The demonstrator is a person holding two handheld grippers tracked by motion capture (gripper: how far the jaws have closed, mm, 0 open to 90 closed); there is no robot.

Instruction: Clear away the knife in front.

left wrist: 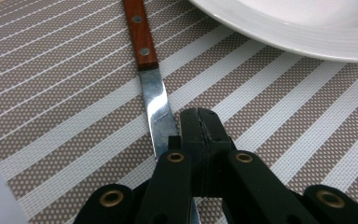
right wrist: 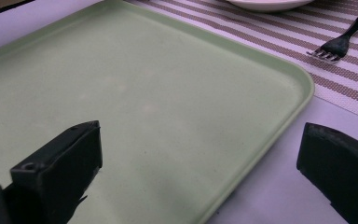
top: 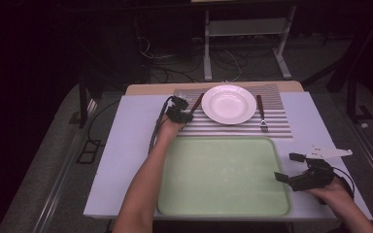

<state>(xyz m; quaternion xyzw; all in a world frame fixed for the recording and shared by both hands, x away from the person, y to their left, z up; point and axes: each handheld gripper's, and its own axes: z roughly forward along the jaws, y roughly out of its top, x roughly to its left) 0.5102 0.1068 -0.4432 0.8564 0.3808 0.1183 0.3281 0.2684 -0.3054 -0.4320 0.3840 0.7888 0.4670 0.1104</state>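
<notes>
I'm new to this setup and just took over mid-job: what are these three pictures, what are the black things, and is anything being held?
No robot arm here: a person holds a black two-jaw hand gripper in each hand. The wide picture looks down from above the person's side of the table. The other two come from cameras riding on each gripper, looking along its jaws.

On the white table lie a pale green plastic tray and, beyond it, a brown-and-white striped placemat. On the mat sit a round white plate, a wooden-handled fork to its right and a wooden-handled knife to its left.

The left gripper has its jaws shut, tips down on the mat right beside the knife blade; it does not look like it grips the blade. The right gripper is open beside the tray's right edge, holding nothing.
</notes>
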